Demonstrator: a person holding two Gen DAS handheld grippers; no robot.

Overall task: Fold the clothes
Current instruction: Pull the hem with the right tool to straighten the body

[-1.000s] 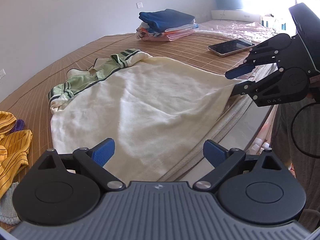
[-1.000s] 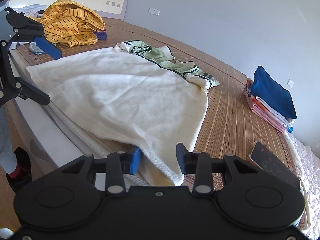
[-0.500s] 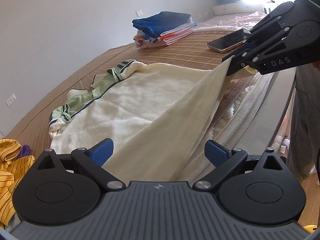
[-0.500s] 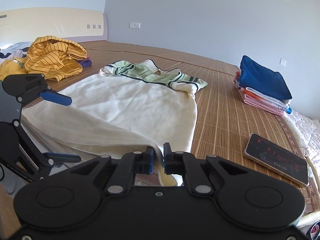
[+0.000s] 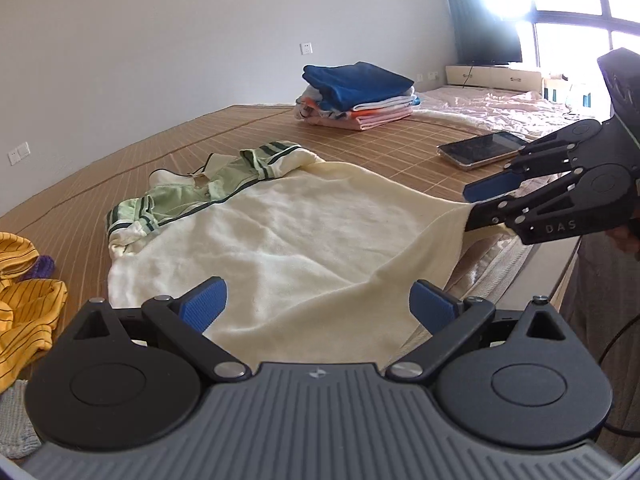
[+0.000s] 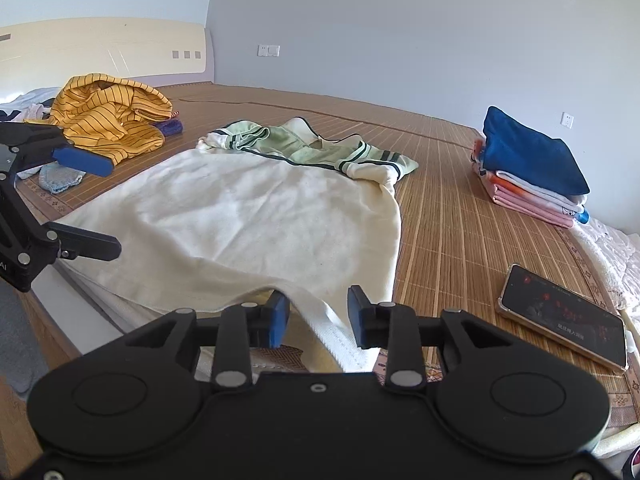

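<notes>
Left gripper: black linkage arms, blue ribbed finger pads, silver pivot screws, grey ribbed housing. Right gripper: same black build, blue pads, "DAS" lettering, trailing black cable.
</notes>
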